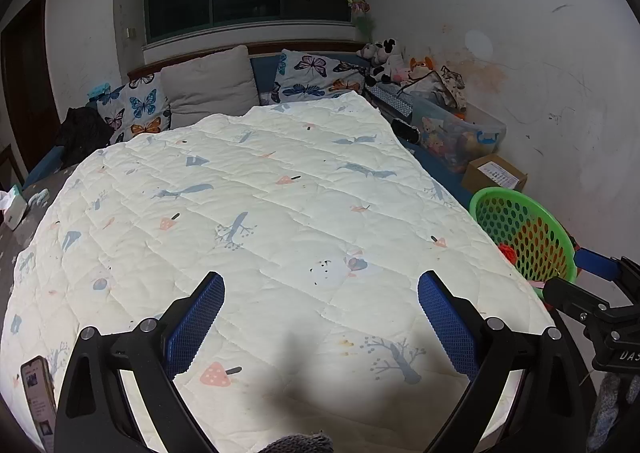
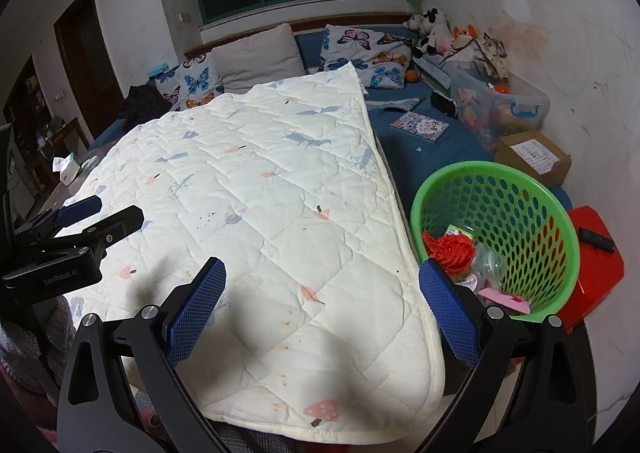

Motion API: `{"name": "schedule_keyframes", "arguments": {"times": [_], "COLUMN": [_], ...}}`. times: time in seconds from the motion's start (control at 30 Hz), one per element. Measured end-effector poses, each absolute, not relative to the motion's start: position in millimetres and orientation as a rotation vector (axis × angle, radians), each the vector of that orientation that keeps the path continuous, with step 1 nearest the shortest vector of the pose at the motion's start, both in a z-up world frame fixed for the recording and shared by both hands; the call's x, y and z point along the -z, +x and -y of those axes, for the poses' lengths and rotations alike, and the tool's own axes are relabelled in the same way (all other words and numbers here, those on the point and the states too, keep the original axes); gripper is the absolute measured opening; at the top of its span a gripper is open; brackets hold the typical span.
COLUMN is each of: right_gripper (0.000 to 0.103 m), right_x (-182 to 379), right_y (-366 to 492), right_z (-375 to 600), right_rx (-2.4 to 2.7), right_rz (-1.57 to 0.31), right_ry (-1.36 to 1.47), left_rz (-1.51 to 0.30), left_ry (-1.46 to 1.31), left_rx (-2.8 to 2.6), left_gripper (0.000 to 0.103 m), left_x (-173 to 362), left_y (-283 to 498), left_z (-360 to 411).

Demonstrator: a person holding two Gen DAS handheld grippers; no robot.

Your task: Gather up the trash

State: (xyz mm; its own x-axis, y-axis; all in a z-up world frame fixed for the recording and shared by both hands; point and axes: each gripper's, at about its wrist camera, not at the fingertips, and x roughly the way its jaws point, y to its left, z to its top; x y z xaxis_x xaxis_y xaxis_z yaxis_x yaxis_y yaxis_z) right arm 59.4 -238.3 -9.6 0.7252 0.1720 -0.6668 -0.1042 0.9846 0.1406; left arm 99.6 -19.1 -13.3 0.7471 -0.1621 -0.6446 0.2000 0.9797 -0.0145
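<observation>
left claw (image 1: 320,317): was wide open, empty, over the quilt (image 1: 260,213)
right claw (image 2: 322,305): was wide open, holding nothing
trash: sat in green basket (image 2: 560,225), red mesh wad (image 2: 450,251) and wrappers inside
relation: basket lay right of both claws, right claw nearer
loose trash on bed: none seen
writing: "genrobot.ai" on left claw body

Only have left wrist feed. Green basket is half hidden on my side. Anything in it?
Observer: Yes. The green basket holds a red mesh bundle and a pink wrapper.
Operator: What's beyond the basket?
Observer: A red box, with a small black object lying on top.
Operator: Right tool carrying anything?
Observer: No. The right tool is open and empty, over the quilt edge.
</observation>
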Motion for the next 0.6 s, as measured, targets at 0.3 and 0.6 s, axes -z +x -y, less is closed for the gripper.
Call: {"name": "schedule_keyframes", "arguments": {"times": [0.3,0.6], "right_gripper": [0.096,0.096], "right_x": [10.9,10.6], "right_y": [59.2,59.5], "right_z": [239.1,242.1], "right_rx": [-0.148,-0.146], "right_rz": [-0.745,-0.747], "right_ry": [0.098,0.098], "left_rz": [-0.706,-0.705], "left_ry": [0.053,0.054], "left_rx": [0.198,0.195], "left_gripper": [0.094,0.094], "left_x": [16.4,15.9], "left_y": [101.1,100.6], "left_z": [17.9,18.4]}}
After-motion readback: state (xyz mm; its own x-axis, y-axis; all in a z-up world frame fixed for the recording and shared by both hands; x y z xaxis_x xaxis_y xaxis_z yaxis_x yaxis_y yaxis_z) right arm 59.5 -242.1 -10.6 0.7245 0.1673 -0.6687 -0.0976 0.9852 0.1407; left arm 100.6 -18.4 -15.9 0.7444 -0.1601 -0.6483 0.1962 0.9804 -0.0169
